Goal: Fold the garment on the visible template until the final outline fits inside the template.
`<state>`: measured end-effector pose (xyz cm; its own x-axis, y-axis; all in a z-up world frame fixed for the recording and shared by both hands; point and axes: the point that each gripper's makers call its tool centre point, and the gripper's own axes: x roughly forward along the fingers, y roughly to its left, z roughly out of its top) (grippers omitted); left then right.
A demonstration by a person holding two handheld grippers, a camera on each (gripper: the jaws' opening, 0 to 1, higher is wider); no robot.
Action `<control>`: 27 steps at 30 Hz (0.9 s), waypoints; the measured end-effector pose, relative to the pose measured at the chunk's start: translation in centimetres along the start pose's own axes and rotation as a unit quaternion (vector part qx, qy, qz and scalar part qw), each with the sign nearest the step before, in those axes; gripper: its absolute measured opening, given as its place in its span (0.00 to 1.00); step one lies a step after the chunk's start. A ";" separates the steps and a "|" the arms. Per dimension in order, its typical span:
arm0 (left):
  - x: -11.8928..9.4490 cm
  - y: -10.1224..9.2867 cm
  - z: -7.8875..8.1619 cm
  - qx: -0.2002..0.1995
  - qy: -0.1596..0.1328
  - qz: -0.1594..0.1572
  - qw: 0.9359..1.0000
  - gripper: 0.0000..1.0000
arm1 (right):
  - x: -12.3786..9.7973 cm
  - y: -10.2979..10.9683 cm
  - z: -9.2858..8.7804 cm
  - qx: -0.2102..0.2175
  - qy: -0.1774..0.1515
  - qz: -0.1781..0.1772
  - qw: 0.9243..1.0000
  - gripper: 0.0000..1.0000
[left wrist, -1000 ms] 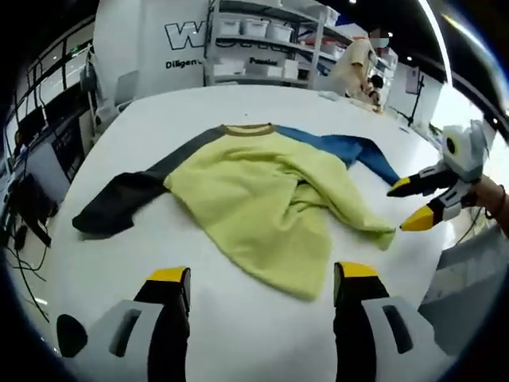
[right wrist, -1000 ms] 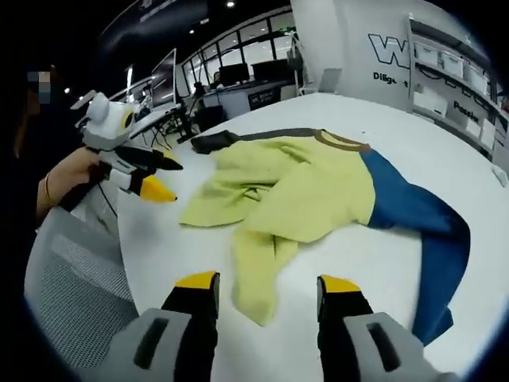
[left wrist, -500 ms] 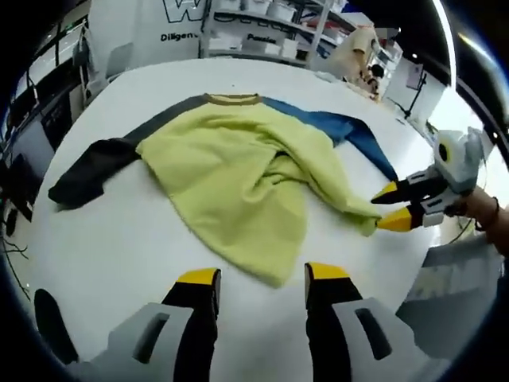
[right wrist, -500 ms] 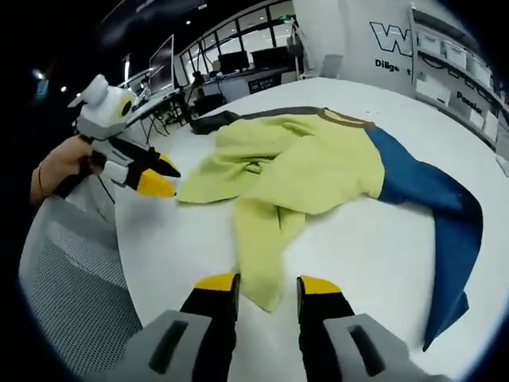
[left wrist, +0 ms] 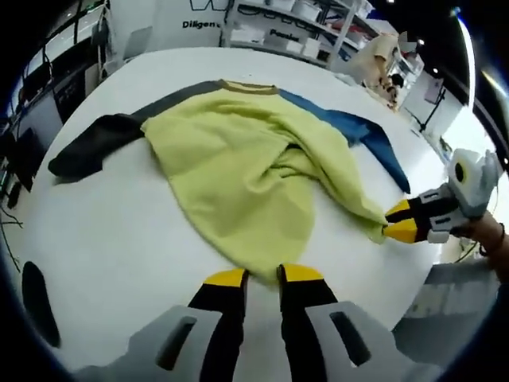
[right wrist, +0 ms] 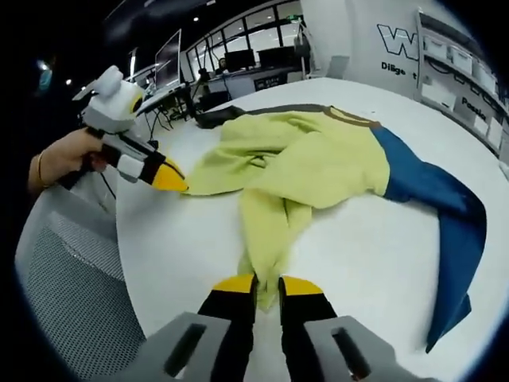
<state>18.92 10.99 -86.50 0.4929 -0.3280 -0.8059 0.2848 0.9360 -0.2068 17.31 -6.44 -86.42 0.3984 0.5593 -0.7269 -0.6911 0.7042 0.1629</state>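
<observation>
On the white table (left wrist: 95, 231), crumpled yellow garment (left wrist: 238, 175), left tool (left wrist: 262, 277) and right tool (right wrist: 266, 285) each clamped on its hem, shelves (left wrist: 302, 32) behind.

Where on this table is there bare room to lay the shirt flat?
Bare table lies below the dark sleeve, and between the yellow body and blue sleeve. It's crowded at the near hem, where both grippers pinch cloth.

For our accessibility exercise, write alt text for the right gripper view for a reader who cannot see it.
The right gripper pinches the near hem of a crumpled yellow-green shirt with a blue sleeve, lying on a white table. The left gripper, held in a hand, grips another hem corner.
</observation>
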 end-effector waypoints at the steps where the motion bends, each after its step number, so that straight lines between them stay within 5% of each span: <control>1: 0.1 0.1 0.1 0.012 -0.002 0.005 1.000 0.14 | 0.0 0.1 0.0 0.000 0.000 0.002 1.000 0.00; 10: -0.1 0.3 -0.2 0.070 0.016 0.019 0.997 0.08 | -0.5 0.0 0.0 0.000 0.008 0.001 1.000 0.00; 13: -0.8 1.4 -0.1 0.134 0.013 0.036 0.990 0.08 | -1.4 -0.3 0.0 0.012 0.013 -0.002 1.000 0.00; 21: -2.1 2.0 0.0 0.130 0.008 0.027 0.991 0.08 | -2.8 -0.8 -0.2 0.016 0.010 -0.014 1.000 0.00; 27: -5.2 4.7 0.5 0.154 0.004 0.045 0.987 0.08 | -5.8 -1.6 0.3 0.044 -0.023 -0.039 0.998 0.00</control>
<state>18.07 17.03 -83.02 0.5212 -0.2433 -0.8180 0.4780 0.8773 0.0436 16.26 -10.68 -82.24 0.4776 0.5192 -0.7088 -0.6014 0.7813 0.1670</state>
